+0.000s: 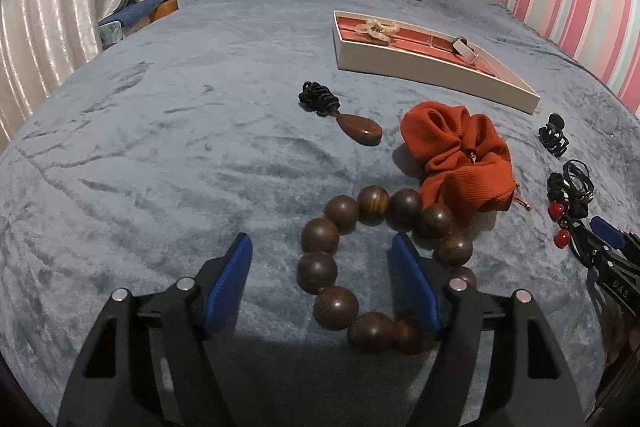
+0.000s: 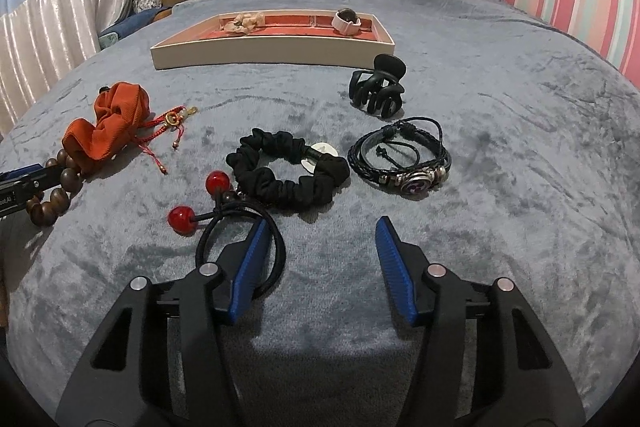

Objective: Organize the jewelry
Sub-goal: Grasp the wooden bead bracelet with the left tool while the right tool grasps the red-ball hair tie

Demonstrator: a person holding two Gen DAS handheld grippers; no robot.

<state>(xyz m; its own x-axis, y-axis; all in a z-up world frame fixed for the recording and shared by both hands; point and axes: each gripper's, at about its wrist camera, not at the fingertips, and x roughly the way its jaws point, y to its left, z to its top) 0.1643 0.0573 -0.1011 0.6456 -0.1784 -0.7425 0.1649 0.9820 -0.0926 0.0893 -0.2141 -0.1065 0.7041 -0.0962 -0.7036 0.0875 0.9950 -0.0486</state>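
Thus far, tray [image 2: 280, 45] near the bed's head held two pieces; bead bracelet [image 1: 360, 271], scrunchies, claw clip [image 2: 378, 87], leather bracelet [image 2: 404, 157] remained on the bed. Left tongs [image 1: 322, 285] and right tongs [image 2: 320, 267] gaped wide, holding nothing.
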